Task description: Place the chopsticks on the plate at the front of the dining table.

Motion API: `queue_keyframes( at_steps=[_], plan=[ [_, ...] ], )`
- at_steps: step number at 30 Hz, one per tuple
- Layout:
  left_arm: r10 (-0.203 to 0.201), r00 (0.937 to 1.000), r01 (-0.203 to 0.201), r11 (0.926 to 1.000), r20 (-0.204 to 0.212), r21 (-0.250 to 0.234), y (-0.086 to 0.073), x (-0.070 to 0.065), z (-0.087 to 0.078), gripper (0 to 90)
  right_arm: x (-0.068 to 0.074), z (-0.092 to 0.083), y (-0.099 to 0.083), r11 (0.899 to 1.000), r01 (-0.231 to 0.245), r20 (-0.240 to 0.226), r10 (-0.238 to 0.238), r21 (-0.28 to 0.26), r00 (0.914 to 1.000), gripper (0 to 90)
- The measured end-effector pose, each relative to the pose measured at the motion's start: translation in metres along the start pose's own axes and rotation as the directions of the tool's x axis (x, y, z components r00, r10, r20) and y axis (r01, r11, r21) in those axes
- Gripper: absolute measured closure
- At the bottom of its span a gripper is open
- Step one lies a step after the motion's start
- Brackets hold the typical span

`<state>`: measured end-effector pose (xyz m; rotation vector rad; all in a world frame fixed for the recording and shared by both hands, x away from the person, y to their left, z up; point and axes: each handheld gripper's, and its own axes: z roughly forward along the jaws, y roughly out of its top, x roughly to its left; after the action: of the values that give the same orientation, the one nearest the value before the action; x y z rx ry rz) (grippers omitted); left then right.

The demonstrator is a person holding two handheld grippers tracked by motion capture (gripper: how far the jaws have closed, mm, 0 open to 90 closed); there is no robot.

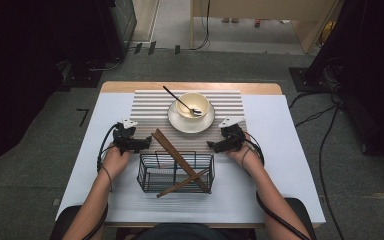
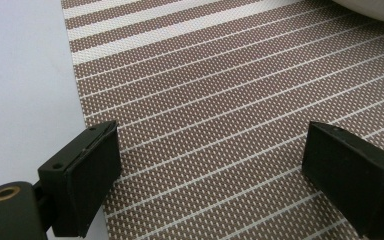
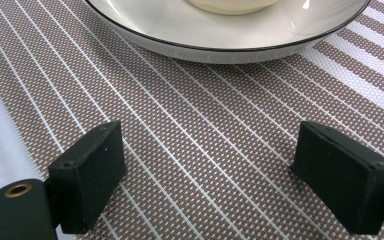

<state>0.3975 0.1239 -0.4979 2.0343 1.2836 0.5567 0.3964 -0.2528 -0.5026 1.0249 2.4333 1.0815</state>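
A cream bowl (image 1: 193, 104) with a dark-handled spoon (image 1: 181, 102) in it stands on a white plate (image 1: 179, 121) on a striped brown placemat (image 1: 150, 107). A black wire basket (image 1: 148, 172) sits at the near middle with brown chopsticks (image 1: 177, 156) leaning across it. My left gripper (image 1: 145, 144) rests on the mat left of the basket, jaws wide apart over bare mat (image 2: 210, 145). My right gripper (image 1: 213, 146) lies right of the basket, open as well, with the plate's rim (image 3: 220, 47) just beyond its jaws.
A white sheet (image 1: 285, 150) covers the wooden table (image 1: 190, 87). Cables (image 1: 325, 135) run over the grey carpet at right, and dark equipment stands at both sides.
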Motion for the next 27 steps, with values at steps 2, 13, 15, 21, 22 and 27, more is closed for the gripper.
queue_keyframes(
  at_steps=[2,13,15,21,22,27],
  plan=[
    [-0.001,1.0000,0.001,1.0000,0.001,0.000,0.0000,0.0001,0.0001,9.0,0.0000,0.0000,0.0000,1.000,0.000,0.000,0.000,0.000,1.0000,12.8],
    [0.000,1.0000,0.000,1.0000,0.004,-0.002,-0.0001,0.0002,0.0002,9.0,0.0001,0.0000,-0.0002,1.000,0.001,0.001,-0.001,-0.001,1.0000,12.8],
    [-0.001,1.0000,0.001,1.0000,0.005,-0.002,-0.0001,0.0003,0.0003,9.0,0.0002,0.0000,-0.0002,1.000,0.001,0.001,-0.001,-0.001,1.0000,12.8],
    [-0.001,1.0000,0.001,1.0000,0.003,-0.003,-0.0002,0.0000,0.0003,9.0,-0.0002,0.0000,0.0000,1.000,0.000,0.000,0.000,0.000,1.0000,13.0],
    [-0.001,1.0000,0.001,1.0000,0.003,-0.003,-0.0002,0.0000,0.0003,9.0,-0.0001,-0.0001,0.0001,1.000,-0.004,0.002,0.004,-0.001,1.0000,13.4],
    [0.000,1.0000,0.000,1.0000,0.004,-0.001,-0.0002,0.0002,0.0002,9.0,-0.0002,0.0000,0.0017,1.000,-0.010,0.001,0.010,0.007,1.0000,13.9]
  ],
)
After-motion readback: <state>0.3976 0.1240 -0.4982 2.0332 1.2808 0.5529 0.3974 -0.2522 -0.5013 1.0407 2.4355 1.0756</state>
